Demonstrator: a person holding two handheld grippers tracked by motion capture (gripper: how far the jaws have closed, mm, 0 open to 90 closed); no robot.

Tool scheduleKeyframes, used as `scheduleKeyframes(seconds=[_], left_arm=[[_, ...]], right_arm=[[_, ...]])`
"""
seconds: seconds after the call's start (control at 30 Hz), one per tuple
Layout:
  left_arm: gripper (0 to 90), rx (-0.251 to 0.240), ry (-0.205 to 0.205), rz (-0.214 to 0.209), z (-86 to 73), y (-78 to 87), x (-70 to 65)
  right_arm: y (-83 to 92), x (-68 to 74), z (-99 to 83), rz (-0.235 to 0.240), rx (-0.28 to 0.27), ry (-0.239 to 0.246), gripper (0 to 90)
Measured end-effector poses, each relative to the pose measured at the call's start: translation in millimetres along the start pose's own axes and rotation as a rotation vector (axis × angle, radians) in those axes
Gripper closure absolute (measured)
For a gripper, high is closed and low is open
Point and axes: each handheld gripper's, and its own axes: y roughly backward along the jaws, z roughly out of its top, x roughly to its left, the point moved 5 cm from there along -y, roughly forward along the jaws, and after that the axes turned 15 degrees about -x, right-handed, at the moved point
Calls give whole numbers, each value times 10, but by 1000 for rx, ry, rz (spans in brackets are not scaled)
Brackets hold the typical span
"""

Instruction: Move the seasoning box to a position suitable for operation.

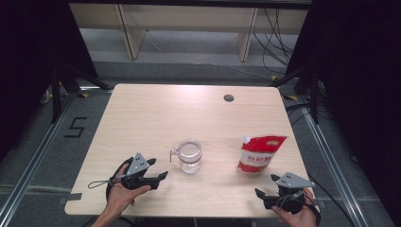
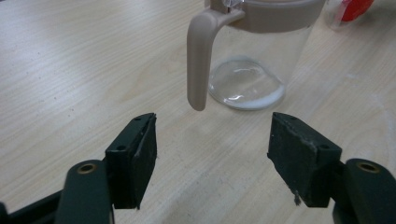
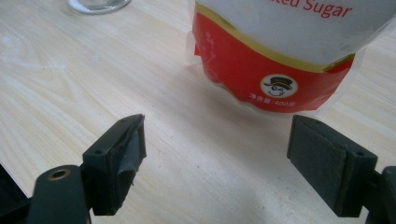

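High view: one wooden table point(image 1: 142, 118); one clear jug point(image 1: 189, 156) with a beige collar and side handle, standing upright near the middle front; one red-and-white sugar pouch point(image 1: 259, 153), upright, well to the jug's right. Two grippers. Left gripper point(image 1: 160, 169) lies just left of the jug, pointing right toward its handle side, apart from it; it is the nearer of the two to the jug. Right gripper point(image 1: 266, 185) sits at the front right edge, just below the pouch and nearer to it. Left gripper view: jaws stand wide apart, nothing between them; the jug's handle point(image 2: 200, 56) hangs dead ahead, its long axis vertical, slightly left of the gap's centre, the jug body point(image 2: 257, 60) behind it; not touching. Right gripper view: jaws fully spread and empty; one pouch point(image 3: 280, 60) straight ahead and a little right, its base on the table, clear of both pads.
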Motion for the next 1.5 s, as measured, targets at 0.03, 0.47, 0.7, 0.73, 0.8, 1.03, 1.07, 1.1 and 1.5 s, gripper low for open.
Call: scheduleKeyframes(seconds=[0.03, 0.47, 0.7, 0.73, 0.8, 1.03, 1.07, 1.1, 1.5], left_arm=[[346, -4, 8, 4, 11, -16, 0], [432, 23, 24, -4, 82, -193, 58], [450, 19, 16, 19, 79, -329, 61], [458, 17, 6, 18, 87, -346, 52], [482, 26, -24, 5, 106, -383, 41], [647, -13, -6, 7, 152, -472, 18], [664, -16, -6, 5, 157, -478, 17], [685, -16, -13, 11, 161, -479, 20], [756, -26, -12, -10, 161, -460, 18]], right_arm=[[0, 1, 0, -1, 0, -5, 204], [2, -3, -17, 4, 13, -23, 212], [2, -18, -8, -3, 1, 4, 221], [3, -20, -6, -4, -2, 8, 221], [4, -14, -8, -1, 1, 2, 223], [0, -17, -7, 1, -1, 13, 226], [0, -17, -7, 0, -1, 13, 226], [0, -17, -7, 1, -1, 13, 228], [-3, 5, -9, 9, 4, 5, 236]])
